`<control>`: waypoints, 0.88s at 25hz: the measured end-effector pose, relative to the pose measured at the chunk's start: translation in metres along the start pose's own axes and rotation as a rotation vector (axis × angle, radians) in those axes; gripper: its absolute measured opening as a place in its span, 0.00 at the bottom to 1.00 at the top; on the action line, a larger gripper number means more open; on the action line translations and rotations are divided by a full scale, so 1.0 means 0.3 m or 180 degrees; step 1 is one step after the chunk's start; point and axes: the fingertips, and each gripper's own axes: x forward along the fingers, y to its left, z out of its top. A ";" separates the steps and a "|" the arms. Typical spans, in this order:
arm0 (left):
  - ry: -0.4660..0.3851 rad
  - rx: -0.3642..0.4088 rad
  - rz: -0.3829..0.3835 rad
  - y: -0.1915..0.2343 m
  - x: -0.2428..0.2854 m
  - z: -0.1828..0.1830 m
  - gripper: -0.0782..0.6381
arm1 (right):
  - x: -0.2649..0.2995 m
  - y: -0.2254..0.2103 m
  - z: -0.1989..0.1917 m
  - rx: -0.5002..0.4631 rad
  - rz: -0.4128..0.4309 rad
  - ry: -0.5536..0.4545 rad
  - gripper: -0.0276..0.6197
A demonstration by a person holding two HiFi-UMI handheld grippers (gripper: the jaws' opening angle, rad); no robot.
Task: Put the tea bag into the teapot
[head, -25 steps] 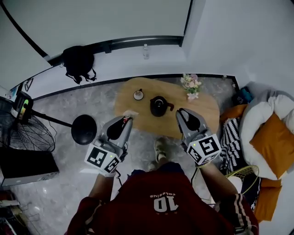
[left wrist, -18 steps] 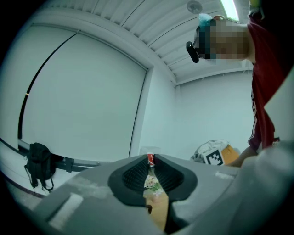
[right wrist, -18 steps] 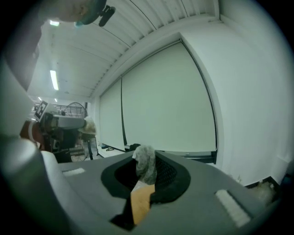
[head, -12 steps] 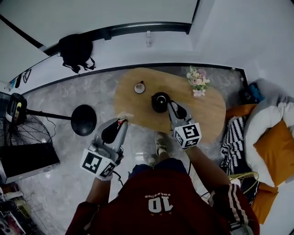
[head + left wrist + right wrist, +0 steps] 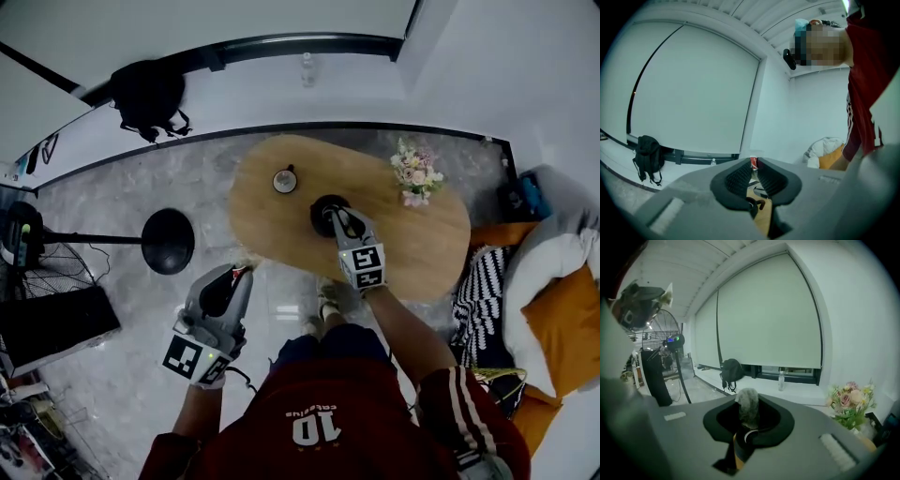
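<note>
Two closed grippers — the right gripper (image 5: 340, 214) pinches a grey tea bag (image 5: 747, 411) over the teapot (image 5: 319, 218) on the table (image 5: 262, 202). The left gripper (image 5: 246, 270) clamps a red-and-white scrap (image 5: 753, 162).

An oval wooden worktop (image 5: 272, 225) stands on a grey, glossy stone-tiled floor (image 5: 122, 300). Three things sit on the worktop, well apart. A dark round teapot (image 5: 323, 214) sits near the middle. A small cup (image 5: 285, 179) sits towards the far left edge. A bunch of pink and white flowers (image 5: 417, 173) sits at the far right. On the floor to the left of the worktop rests a black round stand base (image 5: 169, 241), with a dark flat box (image 5: 56, 328) nearer the left edge.
</note>
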 end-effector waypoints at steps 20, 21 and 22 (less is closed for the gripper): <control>0.0114 -0.0169 0.0081 0.050 0.009 -0.069 0.17 | 0.162 0.004 -0.152 -0.0126 0.0109 0.0309 0.28; 0.0125 -0.0162 0.0090 0.051 0.005 -0.072 0.17 | 0.157 0.002 -0.151 -0.0118 0.0099 0.0308 0.28; 0.0132 -0.0157 0.0096 0.053 0.000 -0.075 0.17 | 0.152 0.000 -0.149 -0.0106 0.0087 0.0305 0.28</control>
